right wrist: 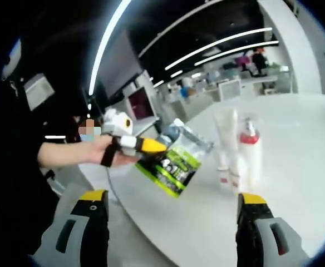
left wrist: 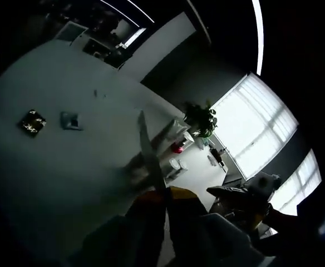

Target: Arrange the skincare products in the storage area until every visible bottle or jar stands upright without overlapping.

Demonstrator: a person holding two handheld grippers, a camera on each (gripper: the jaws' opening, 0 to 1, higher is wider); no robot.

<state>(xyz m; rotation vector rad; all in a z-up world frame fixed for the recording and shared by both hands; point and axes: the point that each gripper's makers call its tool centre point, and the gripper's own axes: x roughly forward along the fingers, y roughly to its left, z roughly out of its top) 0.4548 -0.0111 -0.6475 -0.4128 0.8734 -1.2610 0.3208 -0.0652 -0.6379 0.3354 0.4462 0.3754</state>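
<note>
The left gripper point(right wrist: 151, 146) clamps a green-and-silver foil pouch point(right wrist: 173, 158), lifted left of the upright white tube point(right wrist: 225, 142) and red-capped pump bottle point(right wrist: 248, 150) on the white bench point(right wrist: 307, 167). The right gripper point(right wrist: 171, 222) waits wide open, presumably ready to steady them.

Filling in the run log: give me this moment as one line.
left gripper shut on pouch | right gripper open, empty | tube, pump bottle upright on table
</note>
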